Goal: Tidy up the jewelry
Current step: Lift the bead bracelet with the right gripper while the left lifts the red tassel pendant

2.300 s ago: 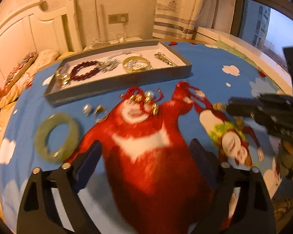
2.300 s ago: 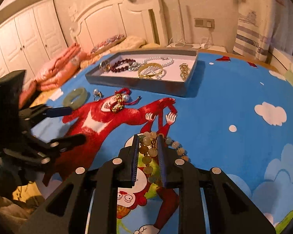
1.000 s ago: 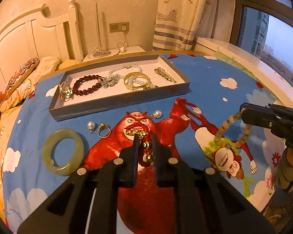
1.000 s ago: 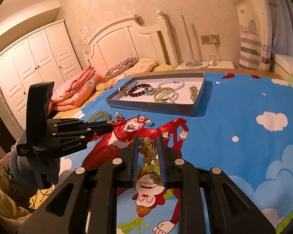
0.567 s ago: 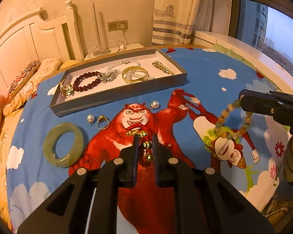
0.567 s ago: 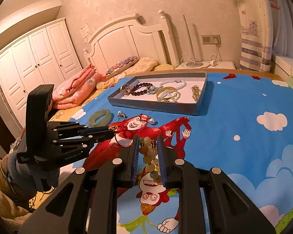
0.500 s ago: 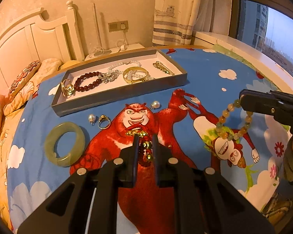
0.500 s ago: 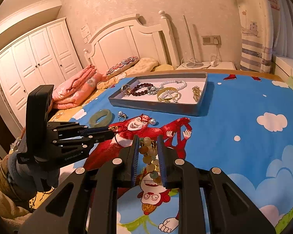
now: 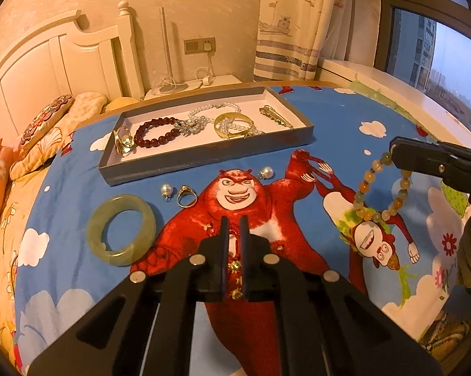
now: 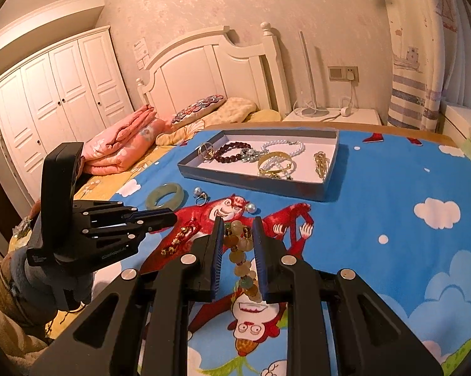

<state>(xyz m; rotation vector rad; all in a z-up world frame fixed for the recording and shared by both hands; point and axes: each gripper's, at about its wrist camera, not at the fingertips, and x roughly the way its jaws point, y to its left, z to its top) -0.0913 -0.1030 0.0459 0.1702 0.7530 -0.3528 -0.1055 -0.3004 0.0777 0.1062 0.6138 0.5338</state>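
Over at the left, on the blue cartoon bedspread (image 9: 345,119), a pale green jade bangle (image 9: 121,229) lies flat, and just beside it to the right sit a pearl earring (image 9: 166,190) and a gold ring (image 9: 186,195), close together but not touching the bangle. Behind them stands the grey tray (image 9: 204,159), already holding a gold ring, a dark red bead bracelet (image 9: 155,131), a pearl strand, a gold bangle (image 9: 233,124) and a gold chain (image 9: 274,115). A second pearl earring (image 9: 265,172) rests on the cloth just in front of the tray. In the middle, the left gripper (image 9: 234,235) is clamped tight on a red cord bracelet with gold charms (image 10: 180,238), which dangles from its tips above the red bear print. Further right, the right gripper (image 10: 237,235) pinches a bracelet of pale yellow and green beads (image 9: 381,192); the loop hangs down from its closed fingers, clear of the bedspread, over the monkey figure. Both bracelets are held up in the air, near each other, well short of the tray.
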